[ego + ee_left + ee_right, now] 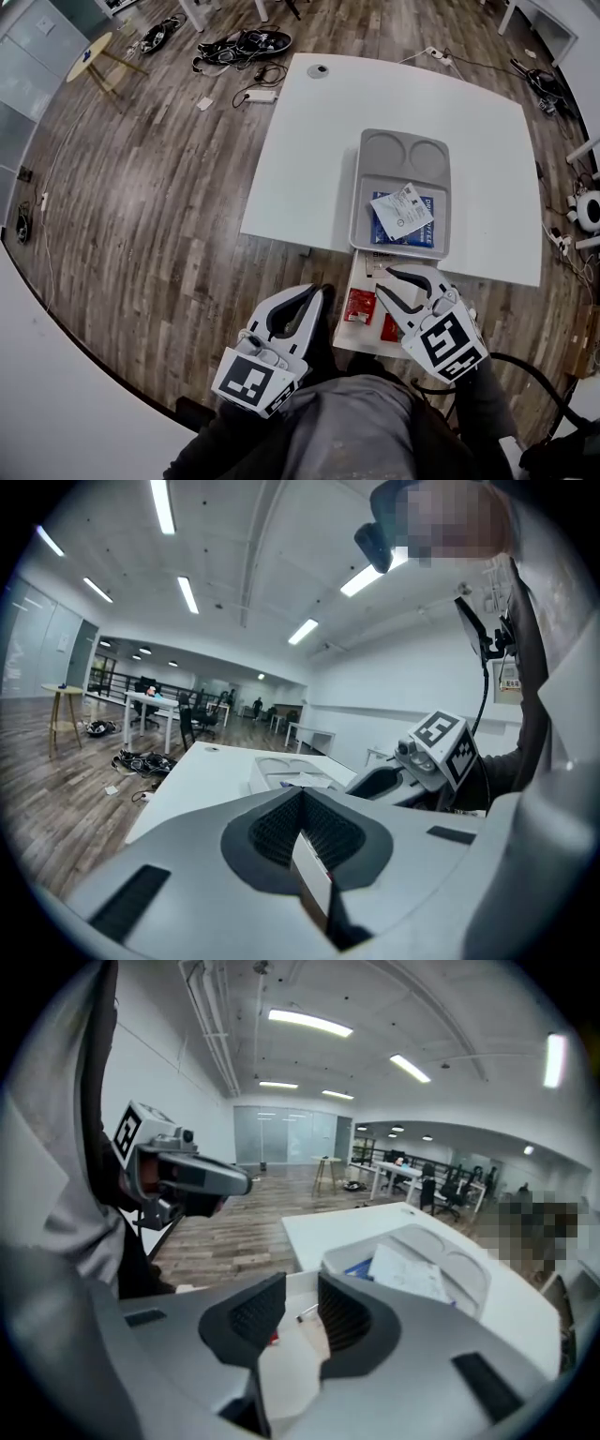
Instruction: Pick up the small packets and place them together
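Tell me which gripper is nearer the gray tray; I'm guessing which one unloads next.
Right. The right gripper sits just short of the tray at its near edge, above the small white stand; the left gripper is farther back, off to the left.

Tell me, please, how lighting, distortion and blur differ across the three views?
Head view: evenly lit and sharp, though the fisheye curves the wooden floor. Left gripper view: dark round vignette, glaring ceiling lights, the left gripper and its thin white packet blurred up close. Right gripper view: same vignette, the open right gripper soft, the gray tray sharper.
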Action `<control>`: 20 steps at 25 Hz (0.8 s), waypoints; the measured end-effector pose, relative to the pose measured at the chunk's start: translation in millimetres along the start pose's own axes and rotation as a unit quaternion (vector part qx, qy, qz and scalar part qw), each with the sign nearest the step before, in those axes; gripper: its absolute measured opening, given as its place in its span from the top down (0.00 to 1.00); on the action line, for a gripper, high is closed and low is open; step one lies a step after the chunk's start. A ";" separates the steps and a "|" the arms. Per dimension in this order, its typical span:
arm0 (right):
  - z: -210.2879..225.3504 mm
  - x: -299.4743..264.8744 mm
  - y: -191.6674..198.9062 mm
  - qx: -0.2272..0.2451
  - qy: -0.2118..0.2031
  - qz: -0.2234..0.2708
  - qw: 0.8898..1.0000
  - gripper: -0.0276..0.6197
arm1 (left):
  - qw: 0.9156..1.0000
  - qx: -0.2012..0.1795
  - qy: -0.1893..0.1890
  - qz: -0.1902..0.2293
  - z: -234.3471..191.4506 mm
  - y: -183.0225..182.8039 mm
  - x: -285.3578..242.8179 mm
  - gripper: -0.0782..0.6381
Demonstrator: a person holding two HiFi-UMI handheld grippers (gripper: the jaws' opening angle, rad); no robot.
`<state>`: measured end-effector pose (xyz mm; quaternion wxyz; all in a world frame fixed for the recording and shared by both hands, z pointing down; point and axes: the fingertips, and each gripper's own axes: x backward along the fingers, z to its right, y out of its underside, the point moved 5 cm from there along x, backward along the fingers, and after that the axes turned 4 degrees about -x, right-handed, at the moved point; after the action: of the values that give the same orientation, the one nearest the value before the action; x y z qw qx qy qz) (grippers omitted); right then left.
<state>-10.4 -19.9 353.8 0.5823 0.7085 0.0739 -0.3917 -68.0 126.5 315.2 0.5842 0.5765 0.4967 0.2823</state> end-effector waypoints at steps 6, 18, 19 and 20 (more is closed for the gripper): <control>-51.2 -29.1 33.2 0.063 -0.077 -0.085 0.991 0.66 | 1.000 0.003 -0.009 -0.004 6.8 8.8 12.5 0.91; -56.2 -71.6 55.2 0.108 -0.111 -0.158 0.975 0.59 | 0.999 0.019 -0.041 -0.015 -16.1 22.3 16.7 0.91; -54.6 -73.3 55.5 0.105 -0.111 -0.161 0.975 0.59 | 0.999 0.019 -0.043 -0.016 -18.1 23.0 16.0 0.91; -53.5 -74.6 55.9 0.102 -0.114 -0.164 0.975 0.59 | 0.999 0.020 -0.044 -0.017 -19.8 23.4 15.2 0.91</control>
<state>-4.8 36.1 445.4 0.4392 0.6935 0.0815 -0.5653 -75.0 152.1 336.7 0.5984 0.5912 0.4862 0.2367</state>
